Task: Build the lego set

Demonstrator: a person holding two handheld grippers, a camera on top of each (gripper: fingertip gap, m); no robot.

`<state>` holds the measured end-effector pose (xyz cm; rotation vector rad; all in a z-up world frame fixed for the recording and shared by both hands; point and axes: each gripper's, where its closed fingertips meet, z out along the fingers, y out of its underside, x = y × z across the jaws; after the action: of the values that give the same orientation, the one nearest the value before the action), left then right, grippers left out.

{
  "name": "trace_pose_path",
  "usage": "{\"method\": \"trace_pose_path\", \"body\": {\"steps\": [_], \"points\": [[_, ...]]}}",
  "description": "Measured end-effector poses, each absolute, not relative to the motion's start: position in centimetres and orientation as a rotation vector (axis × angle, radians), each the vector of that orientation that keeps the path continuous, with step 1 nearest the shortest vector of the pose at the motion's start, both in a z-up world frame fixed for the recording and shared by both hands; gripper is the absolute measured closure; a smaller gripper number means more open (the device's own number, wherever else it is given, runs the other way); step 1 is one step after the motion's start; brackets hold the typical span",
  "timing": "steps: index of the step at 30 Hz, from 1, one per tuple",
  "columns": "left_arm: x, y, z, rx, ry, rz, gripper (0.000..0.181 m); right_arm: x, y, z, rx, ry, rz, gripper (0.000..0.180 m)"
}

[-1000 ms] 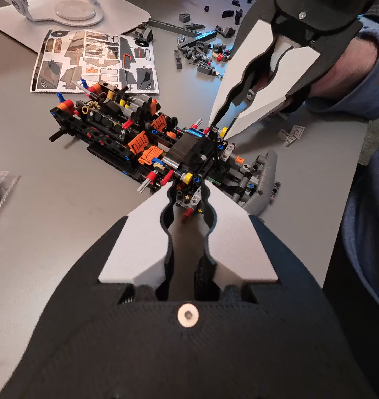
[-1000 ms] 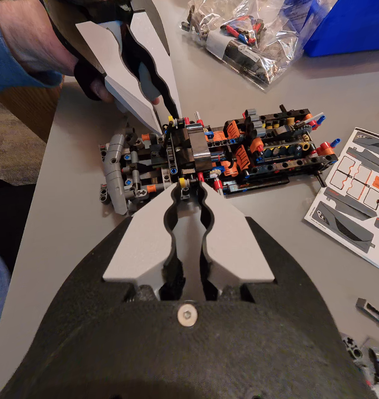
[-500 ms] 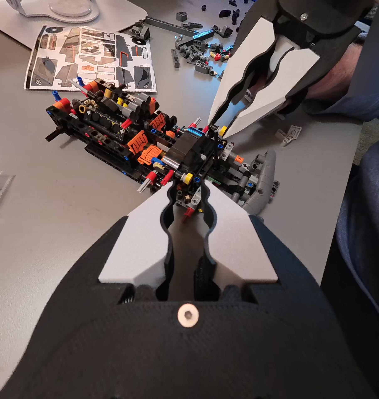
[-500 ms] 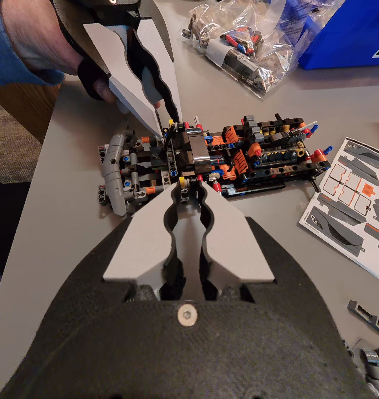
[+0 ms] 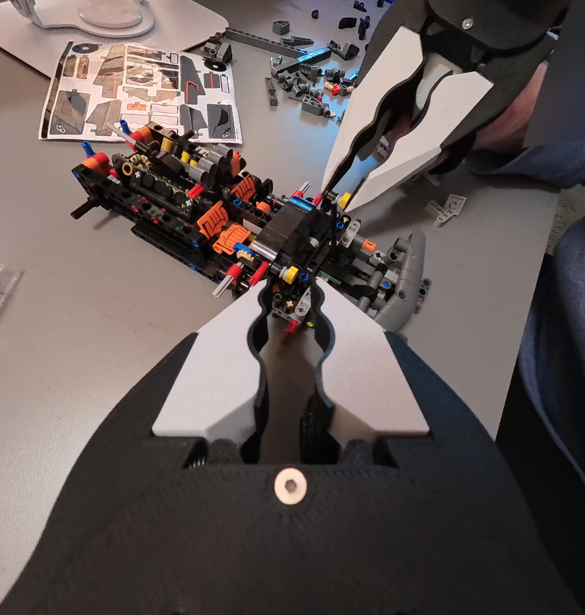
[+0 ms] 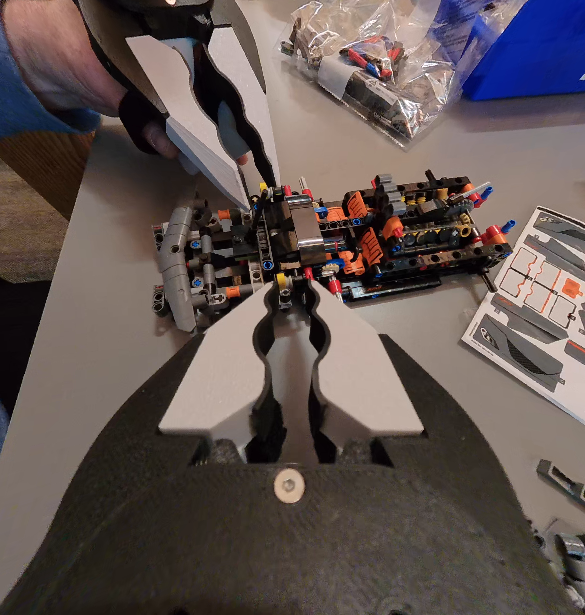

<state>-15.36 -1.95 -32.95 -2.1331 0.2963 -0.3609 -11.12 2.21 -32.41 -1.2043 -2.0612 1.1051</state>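
Note:
A long lego car chassis [image 5: 218, 226], black with orange seats and a grey bumper [image 5: 407, 276], lies on the grey table. My left gripper [image 5: 291, 283] has its tips closed on the chassis's near side, by a yellow bush [image 5: 292, 273]. My right gripper [image 5: 336, 201] comes from the far side, its tips closed on a black and yellow pin on the opposite side. In the right wrist view the chassis [image 6: 384, 239] lies crosswise. The right gripper [image 6: 289, 284] pinches its near side, and the left gripper [image 6: 261, 196] the far side.
A sticker sheet [image 5: 138, 93] lies behind the chassis and also shows in the right wrist view [image 6: 544, 299]. Loose grey parts [image 5: 311, 86] are scattered at the back. A clear bag of parts [image 6: 367, 76] and a blue box [image 6: 534, 50] stand beyond. The table edge [image 5: 517, 299] is close on the bumper side. The left gripper's tips are roughly 7 cm from the right gripper's.
Almost nothing has changed. Both grippers stay on the chassis with the same gap, and the views shift only slightly.

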Motion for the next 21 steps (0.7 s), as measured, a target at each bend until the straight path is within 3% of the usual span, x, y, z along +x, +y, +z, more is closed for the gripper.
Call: {"method": "trace_pose_path", "body": {"steps": [7, 16, 21], "points": [[-15.7, -2.1, -32.9, -2.148, 0.275, -0.346, 0.155, -11.0, 2.1, -32.1, -1.192, -2.059, 1.128, 0.168], [-16.1, -3.3, -30.6, -2.221, 0.158, -0.086, 0.134, -10.1, 3.8, -30.0, -1.196, -2.015, 1.151, 0.168], [-7.7, -3.3, -28.3, -2.109, 0.352, -0.091, 0.144, -9.8, 5.0, -30.6, -1.251, -2.02, 1.166, 0.168]]}}
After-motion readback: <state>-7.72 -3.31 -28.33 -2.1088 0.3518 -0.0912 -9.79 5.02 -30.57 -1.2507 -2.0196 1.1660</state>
